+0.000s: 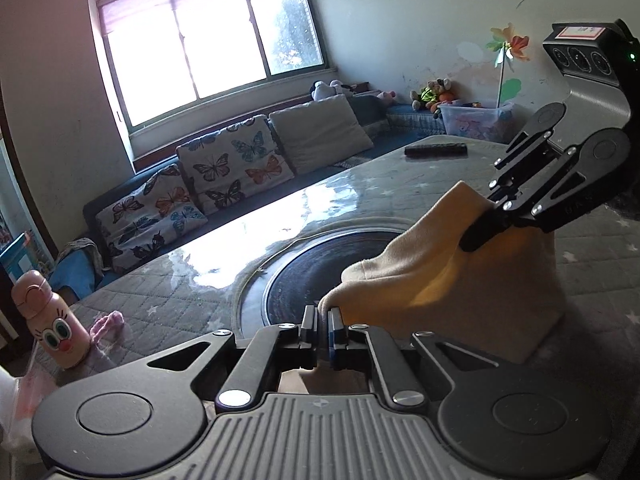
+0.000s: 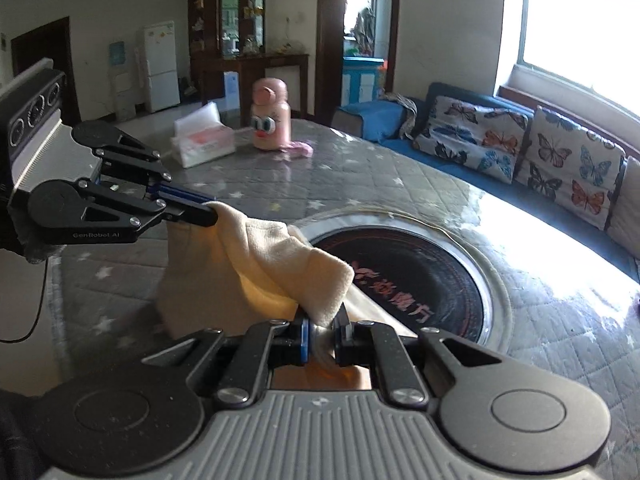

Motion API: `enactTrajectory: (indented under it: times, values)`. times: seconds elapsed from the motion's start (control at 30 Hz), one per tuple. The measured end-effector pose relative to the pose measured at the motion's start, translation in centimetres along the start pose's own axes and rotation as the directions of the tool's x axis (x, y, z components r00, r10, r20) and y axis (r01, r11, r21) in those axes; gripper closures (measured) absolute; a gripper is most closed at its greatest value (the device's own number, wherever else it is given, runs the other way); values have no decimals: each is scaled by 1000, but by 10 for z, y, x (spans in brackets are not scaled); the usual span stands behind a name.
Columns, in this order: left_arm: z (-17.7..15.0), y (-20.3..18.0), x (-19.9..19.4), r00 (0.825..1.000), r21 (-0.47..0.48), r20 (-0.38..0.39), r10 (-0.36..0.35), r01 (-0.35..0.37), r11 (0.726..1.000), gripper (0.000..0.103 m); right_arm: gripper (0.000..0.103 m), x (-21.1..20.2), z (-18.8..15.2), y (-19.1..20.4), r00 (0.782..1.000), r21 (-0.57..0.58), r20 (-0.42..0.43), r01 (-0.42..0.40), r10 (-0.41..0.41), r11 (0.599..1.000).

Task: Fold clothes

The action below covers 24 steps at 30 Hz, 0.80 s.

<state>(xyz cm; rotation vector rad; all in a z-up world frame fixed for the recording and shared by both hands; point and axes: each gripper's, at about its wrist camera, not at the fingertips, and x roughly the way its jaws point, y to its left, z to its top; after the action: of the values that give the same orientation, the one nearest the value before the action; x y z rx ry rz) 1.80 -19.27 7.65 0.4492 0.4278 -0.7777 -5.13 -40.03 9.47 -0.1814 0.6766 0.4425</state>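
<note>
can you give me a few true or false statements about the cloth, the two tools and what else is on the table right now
1. Both tools grip the yellow cloth. True: the left tool and the right tool are each shut on an edge.
2. The cloth lies flat on the table. False: it is lifted, draping between the tools.
3. A pink cartoon bottle stands on the table. True.
4. The round black inset in the table is fully covered by the cloth. False: most of it shows.
5. A pack of tissues sits beside the bottle. True.
</note>
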Motion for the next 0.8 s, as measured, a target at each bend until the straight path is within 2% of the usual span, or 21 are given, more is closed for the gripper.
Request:
enactTrajectory:
  times: [0.17, 0.33, 0.43, 0.53, 0.63, 0.8]
  values:
    - [0, 15, 51, 998, -46, -62, 19, -22, 999, 98, 93, 39, 3, -30, 999, 54, -30, 27, -25, 998]
    - [-11, 19, 87, 991, -70, -134, 27, -36, 997, 97, 91, 75, -10, -53, 997, 148, -63, 50, -41, 988]
    - [-16, 21, 97, 987, -78, -160, 35, -48, 996, 94, 78, 88, -20, -60, 995, 195, -79, 69, -55, 978]
    - [-17, 21, 97, 984, -74, -172, 45, -59, 995, 90, 69, 87, -28, -68, 995, 236, -70, 81, -66, 968]
    - [-17, 22, 95, 984, -72, -174, 47, -61, 996, 89, 64, 76, -31, -72, 996, 249, -49, 84, -74, 965]
    - [-15, 19, 94, 984, -61, -172, 51, -62, 996, 89, 62, 49, -38, -74, 993, 278, -47, 118, -110, 953]
